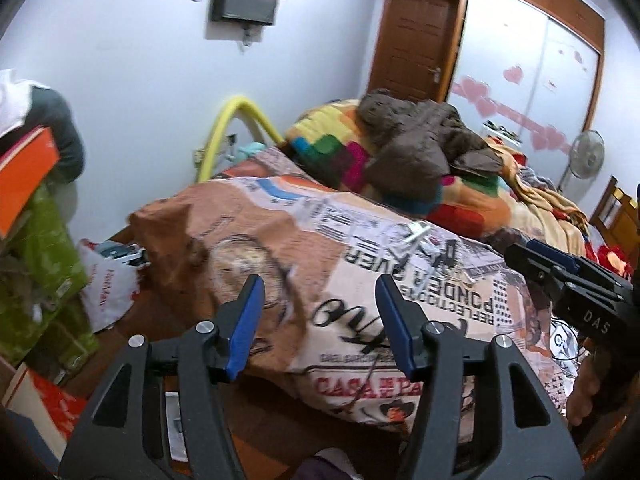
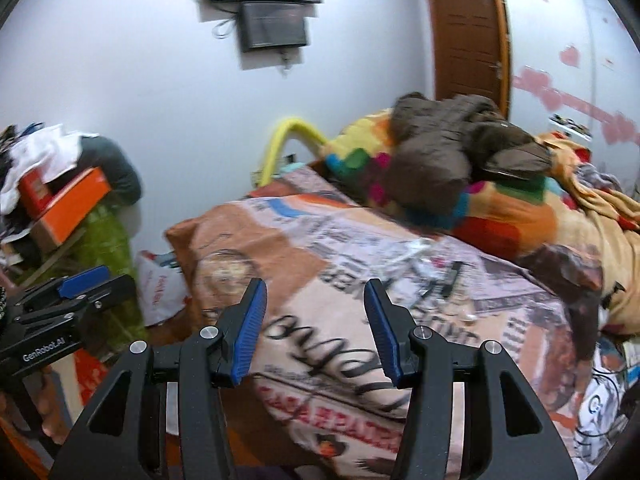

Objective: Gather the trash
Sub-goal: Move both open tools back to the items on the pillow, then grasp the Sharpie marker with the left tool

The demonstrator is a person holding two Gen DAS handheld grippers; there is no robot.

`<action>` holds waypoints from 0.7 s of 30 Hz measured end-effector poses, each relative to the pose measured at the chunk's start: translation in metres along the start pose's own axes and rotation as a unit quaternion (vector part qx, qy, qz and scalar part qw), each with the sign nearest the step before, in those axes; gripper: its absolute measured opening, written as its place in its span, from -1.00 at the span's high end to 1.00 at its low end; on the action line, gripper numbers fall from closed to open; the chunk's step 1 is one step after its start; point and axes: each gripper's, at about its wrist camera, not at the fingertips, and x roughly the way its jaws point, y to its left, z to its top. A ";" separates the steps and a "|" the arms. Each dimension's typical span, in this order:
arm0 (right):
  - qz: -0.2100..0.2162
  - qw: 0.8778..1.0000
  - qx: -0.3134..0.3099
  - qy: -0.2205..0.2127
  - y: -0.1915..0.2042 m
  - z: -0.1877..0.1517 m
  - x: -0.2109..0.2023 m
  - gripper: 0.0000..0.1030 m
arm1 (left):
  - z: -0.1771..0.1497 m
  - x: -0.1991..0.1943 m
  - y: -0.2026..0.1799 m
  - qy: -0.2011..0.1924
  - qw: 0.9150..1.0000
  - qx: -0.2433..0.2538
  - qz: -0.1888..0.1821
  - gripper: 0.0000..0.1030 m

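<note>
Both grippers were held spread and empty above the near end of the bed (image 1: 248, 208): the left gripper (image 1: 320, 320) and the right gripper (image 2: 314, 326). The trash (image 1: 424, 246), a small scatter of clear wrappers and dark bits, lay on the printed cover beyond the fingertips, near the brown jacket (image 1: 420, 140). A white bag (image 1: 106, 284) was seen on the floor left of the bed.

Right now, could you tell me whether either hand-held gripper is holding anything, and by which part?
Nothing is held: the left hand-held gripper and right hand-held gripper are both open above the printed pillow.
</note>
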 end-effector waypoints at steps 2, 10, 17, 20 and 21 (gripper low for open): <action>-0.014 1.000 0.007 0.003 -0.015 -0.002 0.004 0.09 | 0.001 0.016 -0.013 0.010 1.000 0.006 -0.011 -0.10; -0.050 0.997 0.046 0.038 -0.083 -0.014 0.031 0.09 | -0.004 0.088 -0.050 0.070 0.996 0.032 -0.039 -0.10; -0.064 0.992 0.076 0.079 -0.124 -0.031 0.068 0.09 | -0.014 0.156 -0.071 0.124 0.989 0.070 -0.042 -0.10; -0.069 0.989 0.088 0.094 -0.140 -0.035 0.086 0.09 | -0.019 0.183 -0.081 0.145 0.985 0.072 -0.060 -0.10; -0.069 0.988 0.092 0.099 -0.144 -0.036 0.092 0.09 | -0.019 0.188 -0.083 0.149 0.984 0.075 -0.064 -0.10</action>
